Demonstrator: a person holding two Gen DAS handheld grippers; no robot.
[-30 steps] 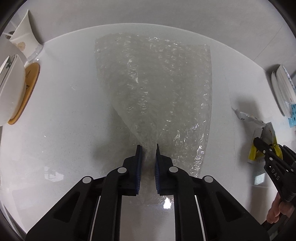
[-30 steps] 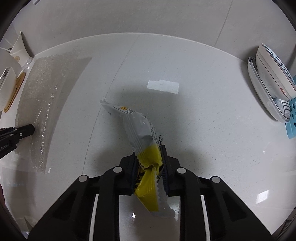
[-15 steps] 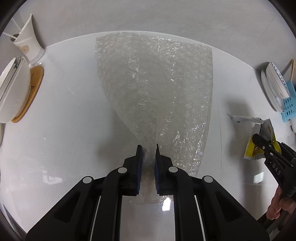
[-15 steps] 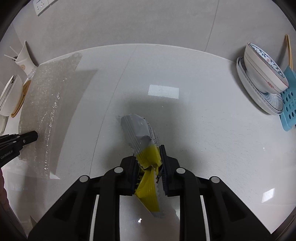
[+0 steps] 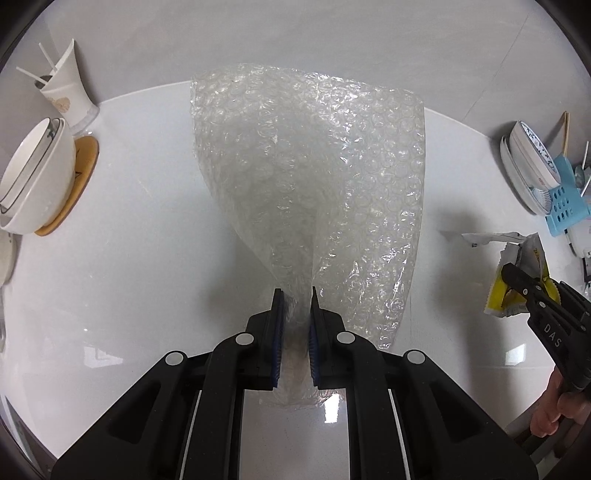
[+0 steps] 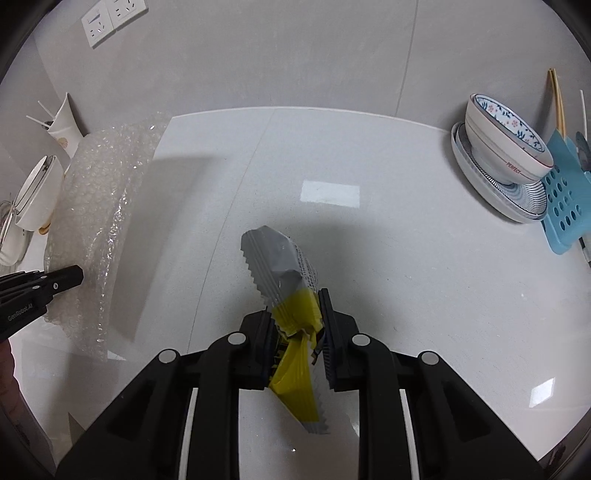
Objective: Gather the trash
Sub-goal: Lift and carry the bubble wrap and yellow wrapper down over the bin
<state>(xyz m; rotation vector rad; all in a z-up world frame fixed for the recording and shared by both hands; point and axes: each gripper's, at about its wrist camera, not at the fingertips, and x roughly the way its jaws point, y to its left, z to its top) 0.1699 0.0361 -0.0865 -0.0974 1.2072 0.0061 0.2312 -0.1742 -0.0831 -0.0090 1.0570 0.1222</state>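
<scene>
1. Left wrist view: the left gripper (image 5: 294, 295) is clenched on a bunched edge of the bubble wrap (image 5: 314, 177), which hangs lifted above the white counter (image 5: 140, 236).
2. Right wrist view: the right gripper (image 6: 295, 306) grasps a yellow-and-silver wrapper (image 6: 284, 273), held clear of the counter.
3. Bowls (image 6: 506, 147) sit at the counter's right edge.

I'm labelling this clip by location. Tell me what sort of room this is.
Most likely a home kitchen counter. A patterned bowl sits on stacked plates beside a blue utensil rack with chopsticks, white bowls stand opposite, and the tiled wall carries sockets.
</scene>
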